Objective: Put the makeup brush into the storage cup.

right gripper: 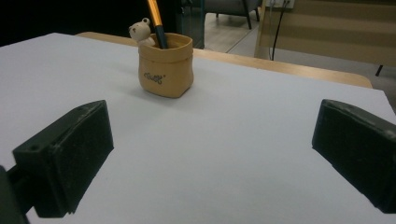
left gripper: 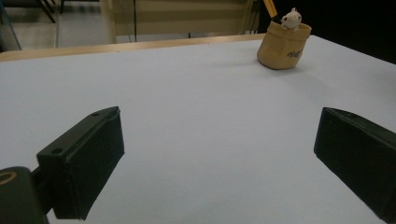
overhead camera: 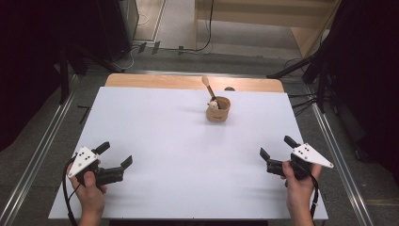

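Resting low near table's near corners, left gripper [overhead camera: 115, 154] and right gripper [overhead camera: 277, 149] jaws spread, empty, aimed toward pen pot [overhead camera: 218, 109].

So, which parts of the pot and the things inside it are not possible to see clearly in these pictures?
- Brush: the top is cut off by the upper edge in both gripper views; the lower end is hidden inside the pot.
- Lettering on the pot: too small and blurred to read in either gripper view.
- Bear figure: too small in the high view; its body is hidden behind the pot's rim.
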`<state>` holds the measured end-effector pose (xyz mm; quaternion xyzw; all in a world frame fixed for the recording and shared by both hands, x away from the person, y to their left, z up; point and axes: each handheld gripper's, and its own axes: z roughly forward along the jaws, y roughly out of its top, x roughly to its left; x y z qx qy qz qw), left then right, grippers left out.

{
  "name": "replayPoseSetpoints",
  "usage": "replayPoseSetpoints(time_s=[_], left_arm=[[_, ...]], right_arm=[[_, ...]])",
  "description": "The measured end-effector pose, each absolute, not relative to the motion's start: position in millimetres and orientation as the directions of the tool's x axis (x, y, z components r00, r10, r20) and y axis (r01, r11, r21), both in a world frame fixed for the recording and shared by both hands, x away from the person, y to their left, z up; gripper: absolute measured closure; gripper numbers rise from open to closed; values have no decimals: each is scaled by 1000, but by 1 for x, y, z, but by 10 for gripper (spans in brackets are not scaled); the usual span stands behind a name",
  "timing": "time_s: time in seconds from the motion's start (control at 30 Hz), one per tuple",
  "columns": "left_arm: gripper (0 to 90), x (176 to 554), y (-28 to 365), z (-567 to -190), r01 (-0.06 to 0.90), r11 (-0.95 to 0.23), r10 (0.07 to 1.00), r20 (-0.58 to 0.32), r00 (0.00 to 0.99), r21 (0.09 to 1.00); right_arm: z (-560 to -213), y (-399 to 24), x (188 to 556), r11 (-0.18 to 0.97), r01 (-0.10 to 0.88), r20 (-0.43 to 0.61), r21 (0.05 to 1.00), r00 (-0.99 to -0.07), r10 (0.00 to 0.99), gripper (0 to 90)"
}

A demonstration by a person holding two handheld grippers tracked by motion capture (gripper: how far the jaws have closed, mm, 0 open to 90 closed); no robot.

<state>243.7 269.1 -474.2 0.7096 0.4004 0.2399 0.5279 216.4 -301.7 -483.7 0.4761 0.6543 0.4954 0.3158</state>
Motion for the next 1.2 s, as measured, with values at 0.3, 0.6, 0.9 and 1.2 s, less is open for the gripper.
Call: replayPoseSetpoints(time_s=[0.3,0.6,0.9,1.2], left_arm=[[20,244,269,-474,315,-124,820,-82,567,941],[20,245,269,-476,324,-124,817,-89,569,938],[20,245,269,-476,328,-131,816,-87,572,935],[20,245,270,-477,332,-128,819,-89,566,934]], right_arm=[[-492,-312,204,34,308,77,951,-342,937,0],[-495,-327,187,33,316,71,948,-312,947,0],[-498,-335,174,19,324,86,946,-307,948,0],[-500,-337,174,13,335,95,942,-303,948,0]])
